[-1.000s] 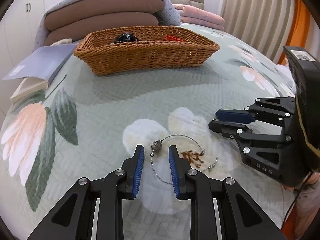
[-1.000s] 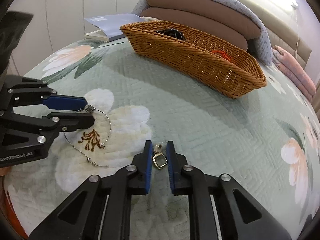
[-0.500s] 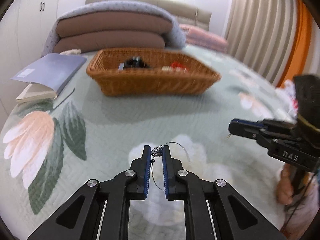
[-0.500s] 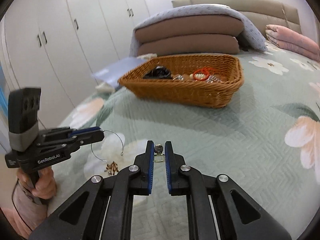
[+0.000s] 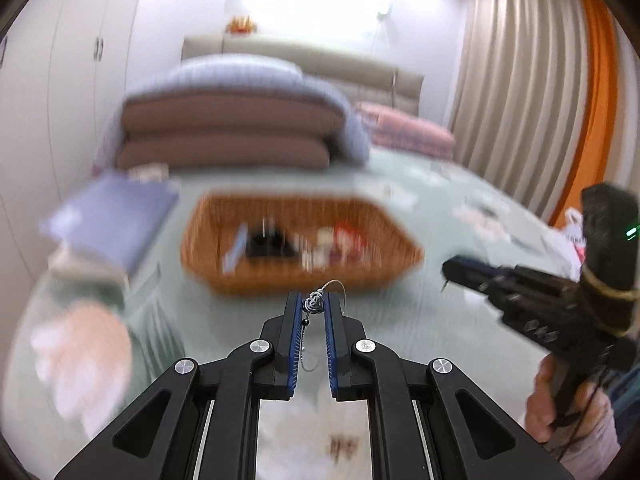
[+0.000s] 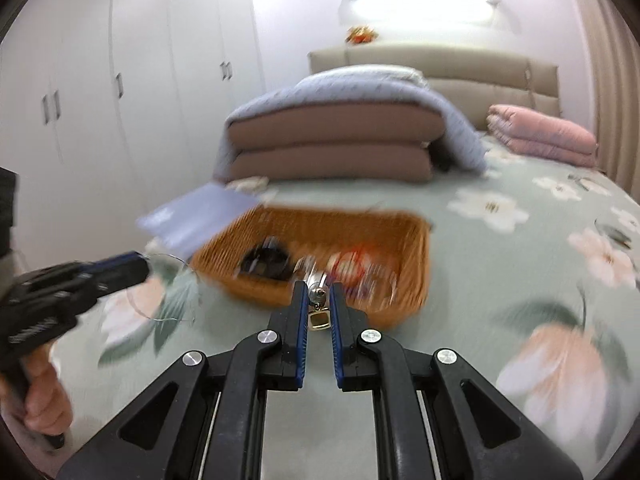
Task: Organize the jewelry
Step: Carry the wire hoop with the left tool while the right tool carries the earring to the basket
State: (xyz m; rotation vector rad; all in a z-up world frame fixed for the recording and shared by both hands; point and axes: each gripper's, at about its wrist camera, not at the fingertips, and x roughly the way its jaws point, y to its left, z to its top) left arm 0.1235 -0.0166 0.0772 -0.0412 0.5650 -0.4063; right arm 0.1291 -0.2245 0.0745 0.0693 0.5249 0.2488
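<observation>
Pinching a silver heart-shaped charm (image 5: 313, 304) between its blue pads, the left gripper (image 5: 313, 307) holds a thin wire bangle (image 5: 335, 285) clear of the bed (image 5: 440, 320), with the wire loop curving off to the right of the fingertips and a small dark bead hanging below the charm. The right gripper (image 6: 319, 298) is closed on an earring (image 6: 319, 318) — its silver top sits between the pads and a square gold-framed pendant dangles in the gap beneath. Both grippers are raised above the floral quilt and point toward the wicker basket (image 6: 412, 276), which lies just ahead of them on the bed and already contains a black item (image 6: 266, 262) and a red-orange piece (image 6: 352, 264); motion blur obscures the remaining contents. A blue book (image 5: 116, 220) rests left of the basket, and folded bedding (image 6: 336, 140) is stacked behind it.
</observation>
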